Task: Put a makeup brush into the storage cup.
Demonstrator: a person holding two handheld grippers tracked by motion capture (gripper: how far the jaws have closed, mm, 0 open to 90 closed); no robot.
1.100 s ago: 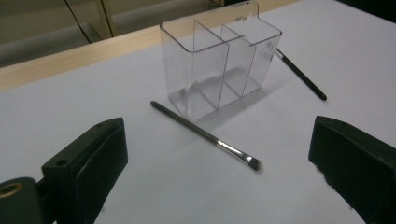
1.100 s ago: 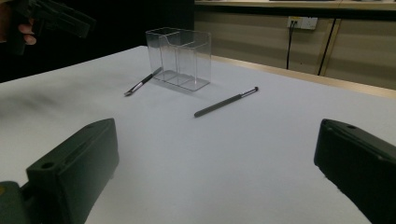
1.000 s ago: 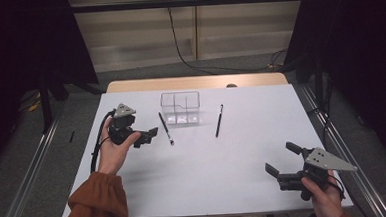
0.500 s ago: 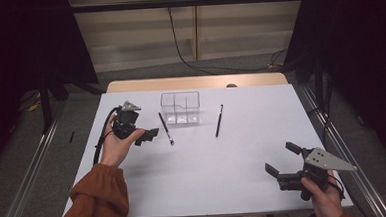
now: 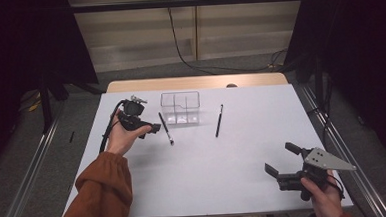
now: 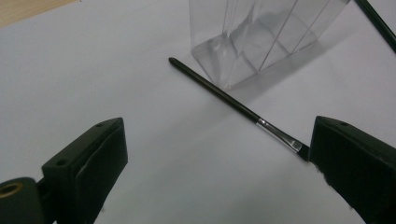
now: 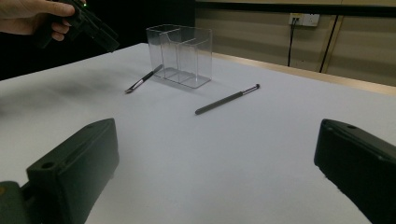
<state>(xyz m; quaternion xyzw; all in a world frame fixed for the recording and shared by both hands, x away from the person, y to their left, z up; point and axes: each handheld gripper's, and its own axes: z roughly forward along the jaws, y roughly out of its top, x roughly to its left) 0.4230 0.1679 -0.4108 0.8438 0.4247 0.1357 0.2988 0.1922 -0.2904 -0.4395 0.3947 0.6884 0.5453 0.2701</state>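
Two thin dark makeup brushes lie on the white table [image 5: 205,183]. One brush [image 5: 166,128] rests just left of a clear divided organizer [image 5: 181,108], the other brush [image 5: 218,120] to its right. My left gripper [image 5: 149,126] hovers open right beside the left brush. In the left gripper view that brush [image 6: 224,95] runs diagonally between the wide-apart jaws, its bristle end near the right jaw, with the organizer [image 6: 261,37] behind. My right gripper [image 5: 278,157] rests open and empty near the front right corner, and its view shows the organizer [image 7: 180,56] and both brushes [image 7: 142,79] [image 7: 226,99].
A wooden strip [image 5: 194,82] borders the table's far edge. Metal rails [image 5: 29,172] run along the floor on both sides. A cable [image 5: 107,135] trails from the left gripper. The person's orange sleeve [image 5: 100,193] crosses the front left of the table.
The left hand has carried its gripper forward and right, closer to the brush beside the organizer. The right gripper has stayed put.
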